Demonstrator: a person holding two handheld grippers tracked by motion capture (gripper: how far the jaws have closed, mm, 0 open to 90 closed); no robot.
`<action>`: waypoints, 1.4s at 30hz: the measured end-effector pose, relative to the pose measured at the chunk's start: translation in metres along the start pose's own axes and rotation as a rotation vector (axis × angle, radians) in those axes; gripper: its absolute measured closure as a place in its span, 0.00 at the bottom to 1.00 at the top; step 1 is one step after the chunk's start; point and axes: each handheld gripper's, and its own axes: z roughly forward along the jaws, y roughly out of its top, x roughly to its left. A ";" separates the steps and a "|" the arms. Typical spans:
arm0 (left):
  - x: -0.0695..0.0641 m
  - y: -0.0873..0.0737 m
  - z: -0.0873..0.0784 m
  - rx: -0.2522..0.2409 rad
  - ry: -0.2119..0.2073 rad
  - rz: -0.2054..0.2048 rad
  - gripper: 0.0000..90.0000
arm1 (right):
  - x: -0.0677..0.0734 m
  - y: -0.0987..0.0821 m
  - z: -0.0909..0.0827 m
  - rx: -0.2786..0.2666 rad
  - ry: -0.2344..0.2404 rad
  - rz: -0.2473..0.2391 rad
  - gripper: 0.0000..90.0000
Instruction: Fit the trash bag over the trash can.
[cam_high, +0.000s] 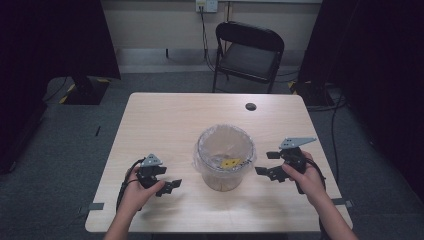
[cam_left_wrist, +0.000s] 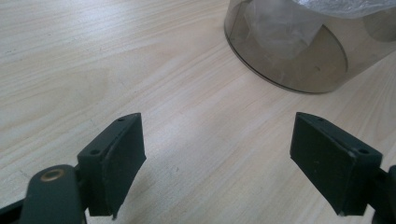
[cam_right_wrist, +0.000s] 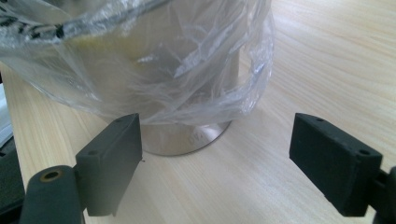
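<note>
Plastic-lined bin (cam_high: 224, 159) between two released tools, left (cam_high: 169, 181), right (cam_high: 266, 163), yellow scrap (cam_high: 231, 163) inside blurred

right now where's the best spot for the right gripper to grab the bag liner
Probably the loose skirt of the bag hanging over the bin rim on the right gripper's side. It puffs out from the wall there, so open jaws could come in level from the right and pinch film alone, not the hard bin.
</note>
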 end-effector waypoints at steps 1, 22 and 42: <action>0.000 0.000 0.000 0.000 -0.002 -0.001 0.19 | 0.000 -0.001 0.001 -0.001 -0.001 0.002 0.19; 0.000 0.000 0.000 -0.004 -0.002 0.003 0.19 | -0.006 -0.019 0.007 0.010 -0.001 0.028 0.19; 0.002 -0.001 -0.001 -0.003 0.004 0.002 0.19 | -0.012 -0.035 0.009 0.016 -0.006 0.046 0.19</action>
